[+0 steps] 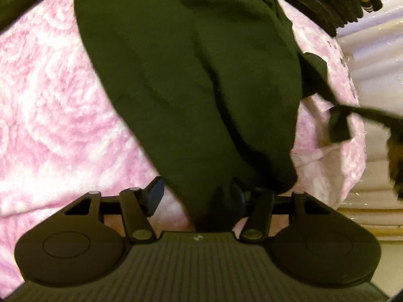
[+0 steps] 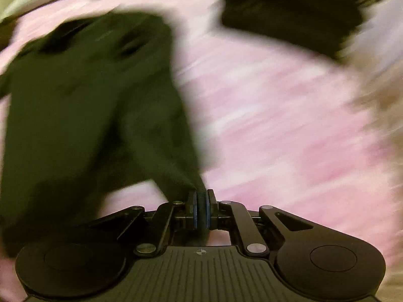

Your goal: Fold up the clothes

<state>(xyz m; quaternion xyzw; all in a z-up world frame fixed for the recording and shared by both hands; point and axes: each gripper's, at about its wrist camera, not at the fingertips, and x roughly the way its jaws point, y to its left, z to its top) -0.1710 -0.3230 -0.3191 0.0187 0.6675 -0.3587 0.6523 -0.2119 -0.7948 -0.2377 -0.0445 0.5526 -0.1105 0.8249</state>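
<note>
Dark garment (image 2: 95, 115) is pinched at one edge by the closed right gripper (image 2: 201, 209).
Left gripper (image 1: 194, 196) is held half-open with cloth draped between its fingers, over the pink blanket (image 1: 50, 100); contact cannot be told.

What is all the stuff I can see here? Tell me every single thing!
Dark green cloth garment: one, dark green, spread over the blanket, an edge of it in each gripper.
Fluffy pink blanket: one, pink and white, under everything.
Pile of dark clothes: one pile, black with a pale striped bit, top right on the blanket.
Shiny white covering: one, white, beyond the blanket's right edge.
Left gripper: one, black, jaws apart with the garment's edge bunched between them.
Right gripper: one, black with blue pads, shut on the garment's edge.
</note>
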